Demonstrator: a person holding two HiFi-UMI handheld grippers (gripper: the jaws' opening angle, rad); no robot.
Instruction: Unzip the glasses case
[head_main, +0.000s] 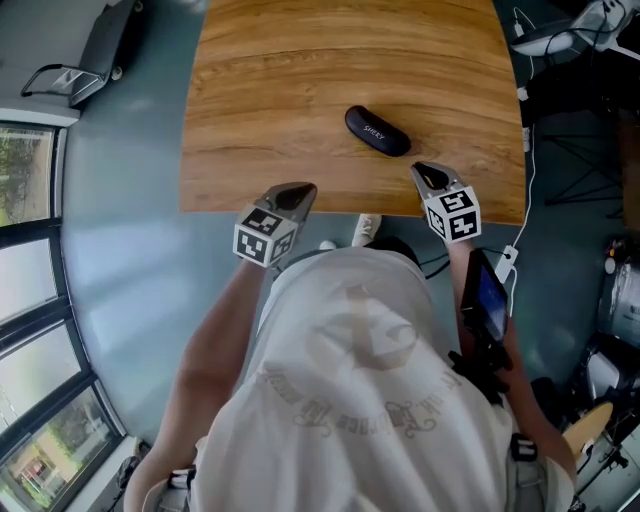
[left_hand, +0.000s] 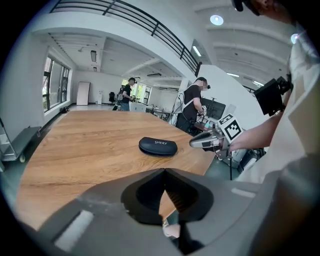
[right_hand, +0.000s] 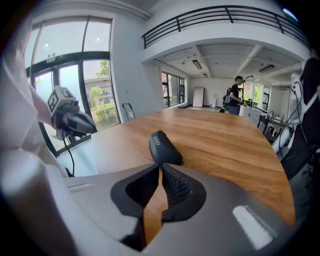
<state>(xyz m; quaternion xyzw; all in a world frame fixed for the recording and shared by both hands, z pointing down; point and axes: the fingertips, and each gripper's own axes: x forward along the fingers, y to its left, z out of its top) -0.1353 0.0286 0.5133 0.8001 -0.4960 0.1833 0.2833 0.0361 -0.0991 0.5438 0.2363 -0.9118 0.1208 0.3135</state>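
Black oval glasses case (head_main: 378, 131) was seen unopened at twelve o'clock; left gripper (head_main: 300, 188) jaws were held together, right gripper (head_main: 421, 169) jaws slightly parted, empty.

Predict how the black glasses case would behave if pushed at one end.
The glasses case probably stays stiff: its shell looks moulded. It likely slides or spins on the smooth table rather than rolling, since it lies flat.

My left gripper (head_main: 298, 190) points forward and down with its jaws pressed together, empty. My right gripper (head_main: 428, 175) tilts likewise, its jaws a narrow slit apart with nothing between them, well apart from the left.
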